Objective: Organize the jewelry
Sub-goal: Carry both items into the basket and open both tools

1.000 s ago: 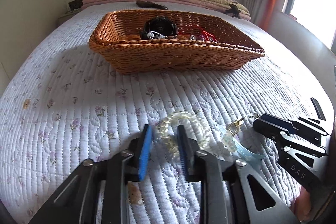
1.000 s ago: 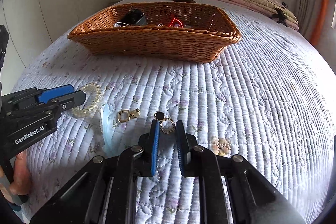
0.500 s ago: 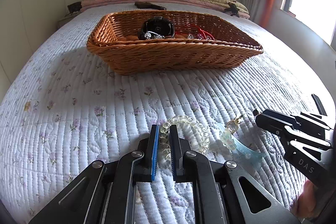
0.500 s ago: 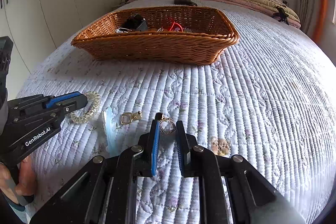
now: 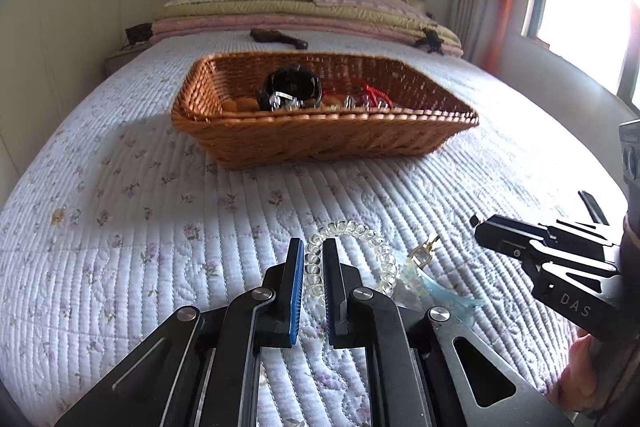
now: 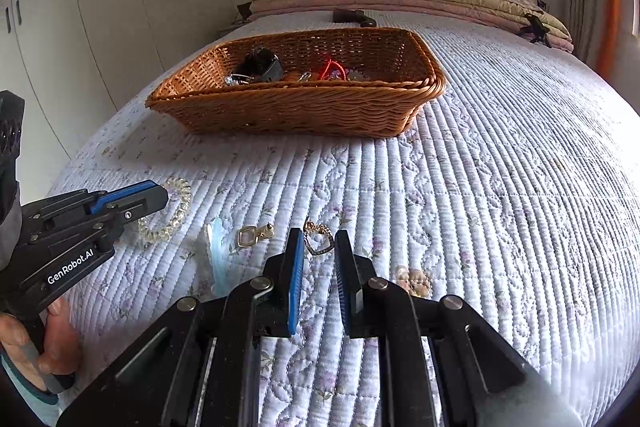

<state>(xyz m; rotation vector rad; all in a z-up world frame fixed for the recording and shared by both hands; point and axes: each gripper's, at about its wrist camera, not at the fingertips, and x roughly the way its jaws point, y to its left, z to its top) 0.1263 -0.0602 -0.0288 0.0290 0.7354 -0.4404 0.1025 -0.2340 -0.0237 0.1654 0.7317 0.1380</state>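
- Since a second before, the left tool [image 5: 311,261] had drawn its blue pads together onto the clear beaded bracelet [image 5: 360,247], which they had stood apart around.
- That tool now clamped one side of the bracelet, whose loop lay on the bed's quilt [image 6: 500,187] near the foot edge; the pick looked ready for a lift to the wicker basket [image 5: 320,135] toward the head of the bed.
- The right tool [image 6: 319,247] held its narrow gap unchanged around a gold heart-shaped pendant [image 6: 318,241]; whether the pads pressed on it I could not tell.
- A gold earring [image 6: 254,235] and a pale blue clip [image 6: 218,251] lay between the two tools.
- "GenRobot.AI" was printed on the left tool, "DAS" on the right.
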